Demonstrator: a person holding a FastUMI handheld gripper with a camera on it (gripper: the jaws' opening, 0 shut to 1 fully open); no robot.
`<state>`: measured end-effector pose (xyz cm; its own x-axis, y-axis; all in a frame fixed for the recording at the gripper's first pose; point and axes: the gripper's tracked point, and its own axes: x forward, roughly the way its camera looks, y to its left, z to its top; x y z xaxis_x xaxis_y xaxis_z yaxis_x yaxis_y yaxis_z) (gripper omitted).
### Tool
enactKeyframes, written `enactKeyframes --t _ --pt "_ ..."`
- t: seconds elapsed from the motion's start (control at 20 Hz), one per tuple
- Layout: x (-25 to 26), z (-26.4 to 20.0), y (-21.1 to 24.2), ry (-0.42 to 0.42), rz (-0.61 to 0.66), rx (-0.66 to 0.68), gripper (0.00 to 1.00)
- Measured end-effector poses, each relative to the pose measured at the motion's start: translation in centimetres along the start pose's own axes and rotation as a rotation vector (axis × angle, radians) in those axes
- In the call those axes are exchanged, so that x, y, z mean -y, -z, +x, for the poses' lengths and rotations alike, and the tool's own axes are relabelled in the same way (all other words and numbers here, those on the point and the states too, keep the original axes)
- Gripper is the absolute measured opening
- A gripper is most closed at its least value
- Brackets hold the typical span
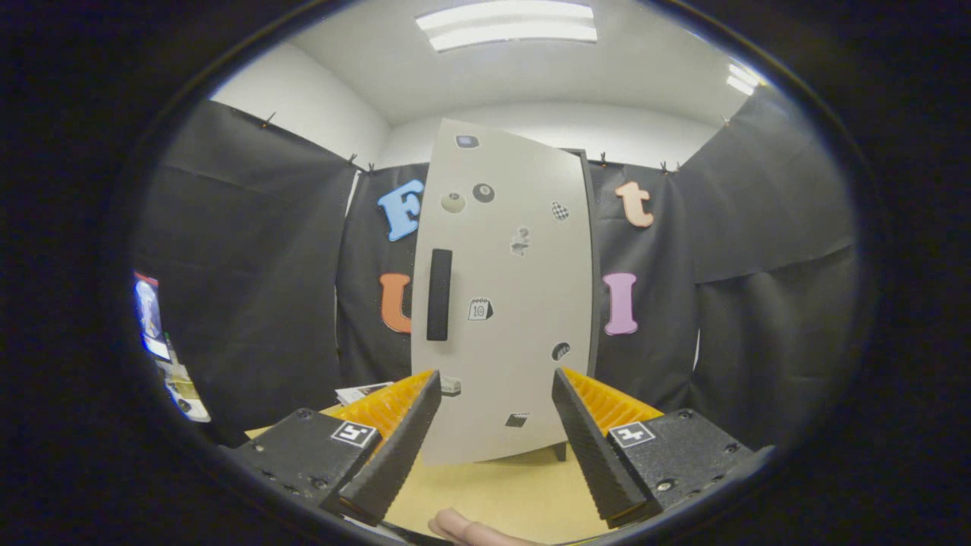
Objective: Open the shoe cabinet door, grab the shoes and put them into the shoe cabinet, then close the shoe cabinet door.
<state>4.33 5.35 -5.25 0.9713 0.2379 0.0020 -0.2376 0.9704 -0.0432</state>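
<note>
Shoe cabinet door (pixel 504 303): a tall, flat, pale panel with a matte surface, standing upright on the tan table (pixel 493 485) straight ahead, at 12 o'clock from the gripper (pixel 497 387). Small stickers dot its face. A narrow dark vertical handle (pixel 438 294), a rounded bar, sits near the panel's left edge, at about 11 o'clock beyond the left fingertip. The fingers stand wide apart and hold nothing; their inner faces are ribbed (for grip). A fingertip of the person (pixel 463 527) shows at 6 o'clock, below the fingers. The door appears shut or nearly so; the shoes cannot be located. Risks, as judged: the slim handle offers little purchase, so the ribbed pads could slip off; a pull off the hinge arc could drag or tip the light cabinet across the smooth table.
</note>
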Motion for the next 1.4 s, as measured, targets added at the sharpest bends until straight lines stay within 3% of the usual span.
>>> enactKeyframes --t 0.4,1.4 --pt "-0.8 -2.1 -1.3 -0.008 -0.003 0.032 0.97" --pt "2.6 -1.6 -0.7 0.021 0.02 0.013 0.96"
